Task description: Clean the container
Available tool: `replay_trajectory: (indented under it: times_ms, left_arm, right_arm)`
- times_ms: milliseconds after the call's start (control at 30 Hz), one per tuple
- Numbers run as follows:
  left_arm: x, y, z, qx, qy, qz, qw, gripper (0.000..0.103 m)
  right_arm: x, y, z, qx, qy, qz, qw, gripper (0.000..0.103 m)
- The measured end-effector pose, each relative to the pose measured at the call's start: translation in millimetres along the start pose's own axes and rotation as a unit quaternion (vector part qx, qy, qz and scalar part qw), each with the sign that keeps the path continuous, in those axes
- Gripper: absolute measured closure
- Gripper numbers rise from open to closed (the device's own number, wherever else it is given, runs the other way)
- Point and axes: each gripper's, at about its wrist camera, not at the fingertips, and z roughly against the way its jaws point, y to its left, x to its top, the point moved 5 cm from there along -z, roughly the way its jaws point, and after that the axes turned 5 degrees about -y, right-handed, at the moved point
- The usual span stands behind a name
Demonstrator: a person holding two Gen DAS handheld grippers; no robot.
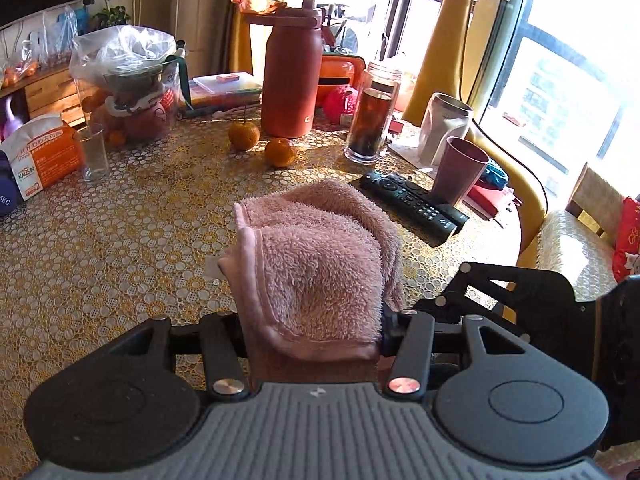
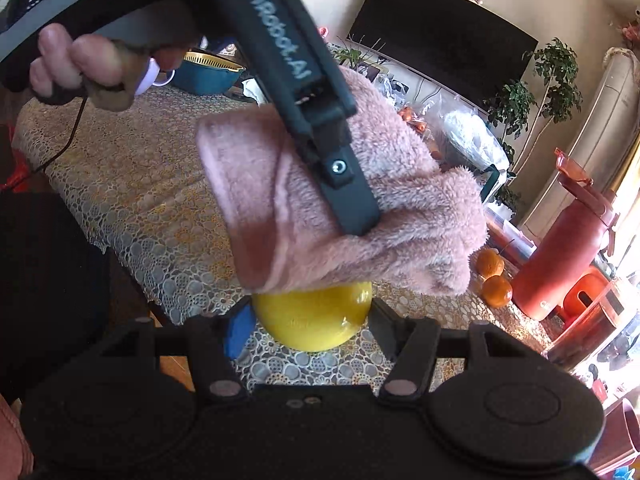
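Note:
A fluffy pink cloth (image 1: 312, 264) fills the middle of the left wrist view, and my left gripper (image 1: 312, 320) is shut on it, its fingertips buried in the pile. In the right wrist view the same cloth (image 2: 400, 216) lies draped over a yellow container (image 2: 312, 320) and hides its top. One black finger of the left gripper (image 2: 340, 184) presses into the cloth from above. My right gripper (image 2: 310, 330) is shut on the yellow container, a blue pad (image 2: 238, 332) against its left side. The container is hidden in the left wrist view.
On the lace-covered round table (image 1: 120, 240) stand a red bottle (image 1: 292, 76), two oranges (image 1: 280, 152), a jar of dark liquid (image 1: 370, 120), a pink cup (image 1: 460, 168), a remote (image 1: 412, 200), a clear glass (image 1: 94, 152) and a tissue pack (image 1: 40, 156). A hand (image 2: 80, 64) holds the left gripper's handle.

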Motion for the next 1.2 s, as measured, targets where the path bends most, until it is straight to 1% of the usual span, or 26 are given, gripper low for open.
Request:
replay_trajectory:
  times_ms: [133, 367, 467, 533, 733, 833, 900, 1067, 1200]
  left_arm:
    - [-2, 15, -14, 0.023, 0.011, 0.000, 0.9997, 0.052]
    - [-4, 33, -35, 0.042, 0.023, 0.007, 0.9988, 0.052]
    - [-4, 41, -44, 0.049, 0.031, 0.013, 0.9983, 0.052]
    - [-5, 49, -49, 0.049, 0.035, 0.028, 0.9978, 0.052]
    - [-20, 67, -60, 0.066, 0.055, 0.040, 0.9955, 0.052]
    - [-29, 70, -61, 0.068, 0.063, 0.036, 0.9950, 0.052]
    - [-32, 69, -57, 0.067, 0.059, 0.033, 0.9955, 0.052]
    - [-38, 62, -38, 0.063, 0.042, 0.020, 0.9969, 0.052]
    - [-39, 51, -14, 0.061, 0.014, 0.011, 0.9980, 0.052]
  right_arm:
    - [3, 4, 0, 0.003, -0.007, 0.013, 1.000, 0.043]
    - [4, -3, 1, 0.010, -0.007, -0.002, 1.000, 0.043]
    - [5, -10, 0, 0.015, -0.005, -0.024, 1.000, 0.043]
    - [5, -16, 0, 0.020, -0.005, -0.045, 0.999, 0.043]
    - [4, -35, -2, 0.033, -0.004, -0.110, 0.993, 0.043]
    - [4, -46, -3, 0.036, -0.005, -0.147, 0.988, 0.043]
    - [3, -56, -5, 0.038, -0.003, -0.179, 0.983, 0.043]
    - [-2, -78, -12, 0.042, 0.005, -0.267, 0.963, 0.043]
    - [-4, -90, -19, 0.041, 0.012, -0.319, 0.947, 0.043]
